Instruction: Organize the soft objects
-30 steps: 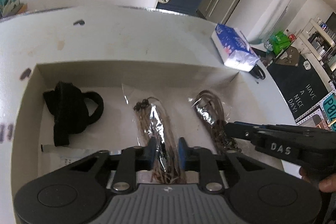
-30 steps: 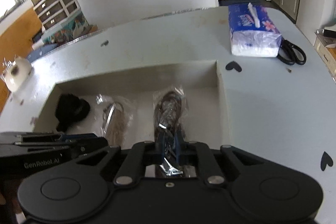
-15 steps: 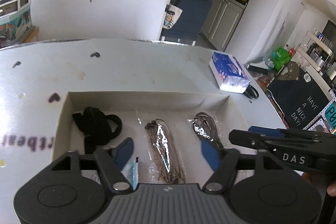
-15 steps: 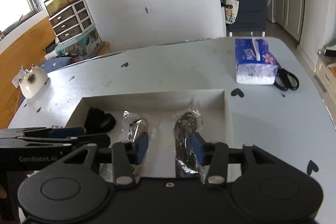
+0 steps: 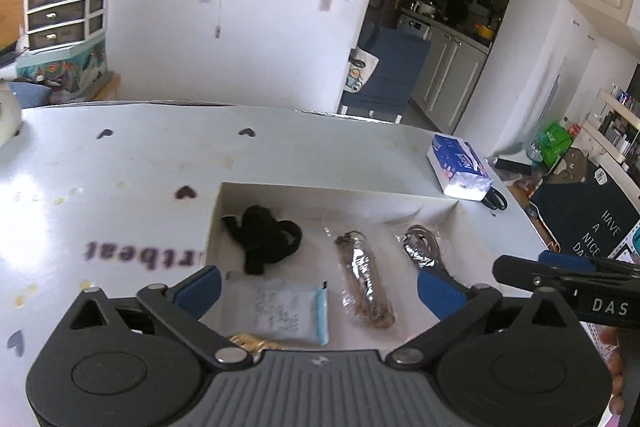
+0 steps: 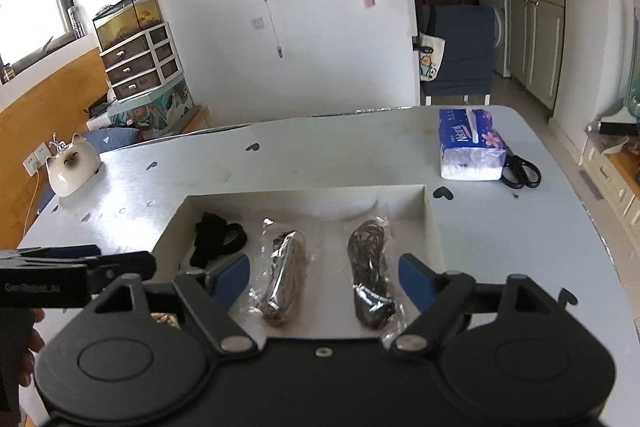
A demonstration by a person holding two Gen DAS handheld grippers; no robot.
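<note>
"DAS" stands in white letters on the black body of the right tongs (image 5: 568, 277), seen at the right edge of the left wrist view. The left tongs (image 6: 80, 259) carry a pale line that seems to read "GenRobot.AI", though it is blurred. On the table (image 5: 120, 163), printed upside down, is "rtbeat", cut off by the white box (image 5: 340, 193). A dark board (image 5: 592, 223) off the table's right edge reads "HAVE A NICE DA"
</note>
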